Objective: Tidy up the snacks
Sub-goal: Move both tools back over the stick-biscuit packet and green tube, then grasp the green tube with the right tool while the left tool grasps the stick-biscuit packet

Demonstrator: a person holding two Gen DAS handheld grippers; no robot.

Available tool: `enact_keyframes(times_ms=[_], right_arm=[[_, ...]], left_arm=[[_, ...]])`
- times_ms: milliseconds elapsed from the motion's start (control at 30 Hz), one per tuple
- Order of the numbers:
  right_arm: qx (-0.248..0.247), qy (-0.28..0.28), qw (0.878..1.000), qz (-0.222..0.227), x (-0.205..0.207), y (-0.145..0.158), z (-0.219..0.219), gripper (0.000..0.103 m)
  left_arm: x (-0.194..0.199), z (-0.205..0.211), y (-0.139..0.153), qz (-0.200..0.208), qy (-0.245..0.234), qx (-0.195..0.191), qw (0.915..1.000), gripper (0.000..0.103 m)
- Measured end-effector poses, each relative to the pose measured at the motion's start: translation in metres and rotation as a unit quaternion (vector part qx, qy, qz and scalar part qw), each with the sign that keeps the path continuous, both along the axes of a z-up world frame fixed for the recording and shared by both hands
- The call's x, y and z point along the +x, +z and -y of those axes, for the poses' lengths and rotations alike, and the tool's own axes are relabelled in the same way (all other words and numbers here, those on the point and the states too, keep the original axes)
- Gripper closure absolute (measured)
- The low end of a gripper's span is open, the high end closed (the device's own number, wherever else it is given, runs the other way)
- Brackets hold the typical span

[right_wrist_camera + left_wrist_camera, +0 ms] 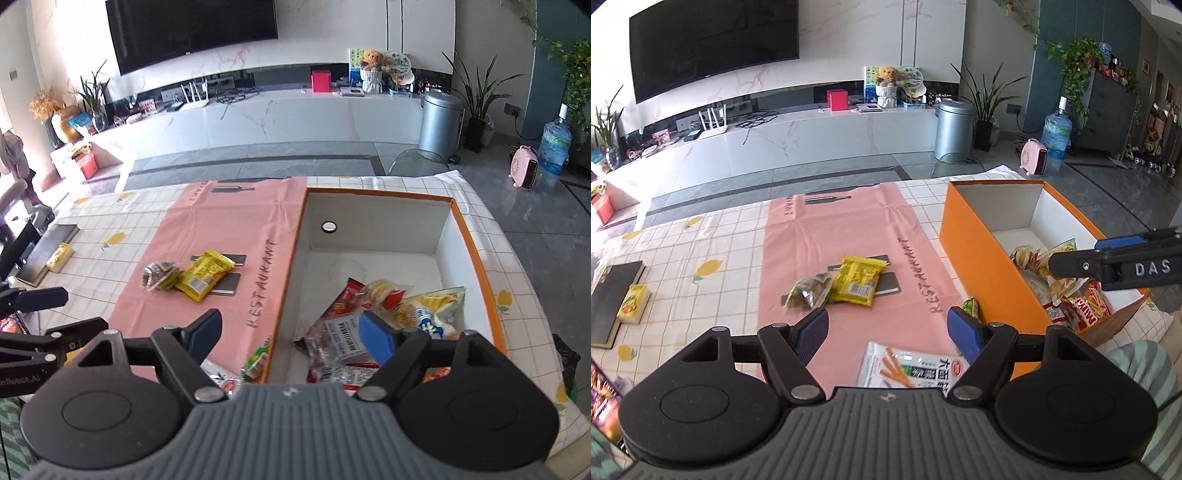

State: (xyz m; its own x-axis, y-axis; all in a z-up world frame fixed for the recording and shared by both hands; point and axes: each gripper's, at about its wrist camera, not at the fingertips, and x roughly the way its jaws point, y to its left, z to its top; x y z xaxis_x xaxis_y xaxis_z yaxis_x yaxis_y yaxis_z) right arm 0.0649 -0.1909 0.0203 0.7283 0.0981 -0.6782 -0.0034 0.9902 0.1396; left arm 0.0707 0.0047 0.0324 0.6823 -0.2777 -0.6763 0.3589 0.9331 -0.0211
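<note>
beneath both tongs lies the surface [713,236], covered with a checked lemon-print cloth and a pink restaurant mat [857,236] down its middle. to the right of the left tongs [888,325] stands the orange box [975,243], open-topped and white inside; the right tongs [291,330] straddle its left wall, the right finger over the box interior, the left finger over the mat. inside the box, under and just ahead of the right finger, a heap of snack packets [373,317] rests against the near end; the far end is bare. ahead of the left tongs, on the mat, a yellow packet [857,280] lies touching a clear bag of dark snacks [809,291] to its left. just below the left tongs, near their right finger, lies a white packet of biscuit sticks [908,367]. a small green packet [970,306] sits against the box's outer wall, beside the right finger of the left tongs. far left of the left tongs, a yellow carton [632,303] rests on a dark book [611,299]. left tongs: fingers wide apart, nothing between them. right tongs: fingers apart, gripping nothing.
</note>
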Motion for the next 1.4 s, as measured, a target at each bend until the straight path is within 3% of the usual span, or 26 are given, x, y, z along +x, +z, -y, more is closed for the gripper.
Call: enact_keyframes(times_ms=[200, 433, 600, 700, 1133, 1333, 1400], right_arm=[[0.022, 0.002, 0.999, 0.041, -0.039, -0.016, -0.046, 0.026], [-0.031, -0.011, 0.997, 0.068, -0.064, -0.052, -0.089, 0.039], [-0.038, 0.002, 0.999, 0.021, -0.059, -0.093, -0.106, 0.05], [-0.038, -0.001, 0.999, -0.005, -0.05, -0.111, -0.11, 0.05], [-0.019, -0.036, 0.996, -0.085, 0.003, -0.162, -0.108, 0.035], [-0.019, -0.006, 0.997, -0.079, 0.019, -0.165, -0.12, 0.031], [-0.016, 0.017, 0.997, -0.072, 0.025, -0.165, -0.13, 0.04]], left_arm=[[-0.015, -0.026, -0.011, 0.0, 0.022, -0.014, 0.9997, 0.017], [-0.026, -0.048, -0.041, -0.028, 0.04, -0.036, 0.9981, 0.017], [-0.025, -0.05, -0.067, -0.051, 0.036, -0.044, 0.9971, 0.023], [-0.023, -0.05, -0.078, -0.06, 0.035, -0.048, 0.9964, 0.023], [0.0, -0.061, -0.108, -0.098, 0.064, -0.058, 0.9915, 0.023], [0.011, -0.067, -0.115, -0.111, 0.067, -0.072, 0.989, 0.023], [0.013, -0.073, -0.116, -0.115, 0.074, -0.084, 0.987, 0.023]])
